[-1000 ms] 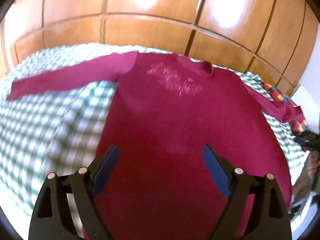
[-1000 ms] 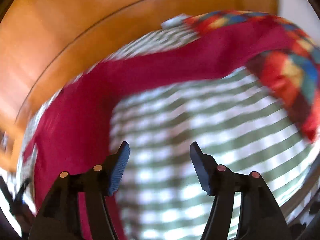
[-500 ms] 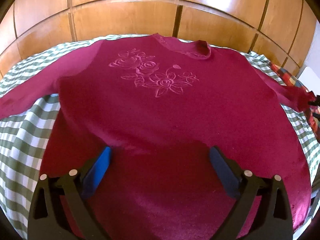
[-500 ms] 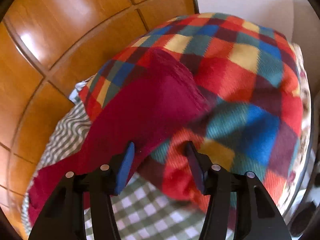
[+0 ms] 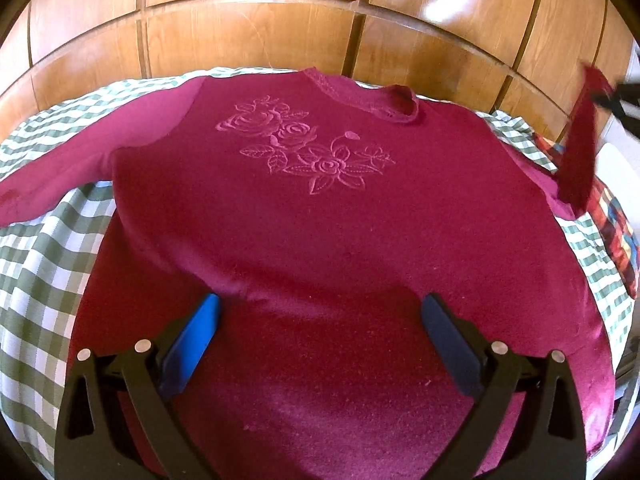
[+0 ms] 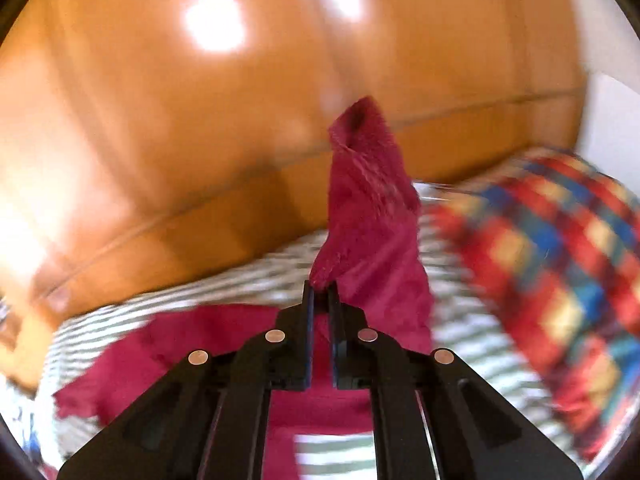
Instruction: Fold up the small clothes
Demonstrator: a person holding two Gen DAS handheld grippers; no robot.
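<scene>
Right gripper (image 6: 319,294): its jaws, which stood apart around the cuff half a second earlier, have just closed and now pinch the end of the sleeve (image 6: 372,208) of the magenta long-sleeved fleece sweater (image 5: 320,232); the sleeve, formerly lying across the multicoloured checked blanket (image 6: 560,264), now rises from the blue pads with its open cuff uppermost against the blurred glossy wooden panelling (image 6: 200,120). In the left wrist view the same sleeve hangs lifted at the right edge, the right gripper (image 5: 616,100) dark and blurred at its top. Left gripper (image 5: 320,308): its jaws have widened over the last second to full spread and hold nothing; the blue pads (image 5: 192,344) sit low over the sweater's lower body, pointing steeply downward, and whether they touch the cloth cannot be told. Compared with one second earlier, this view is closer, with the embossed rose motif (image 5: 304,152) sharp. The sweater lies front-up on the green-and-white gingham cloth (image 5: 40,272), neckline toward the panelling, its other sleeve stretched leftward.
</scene>
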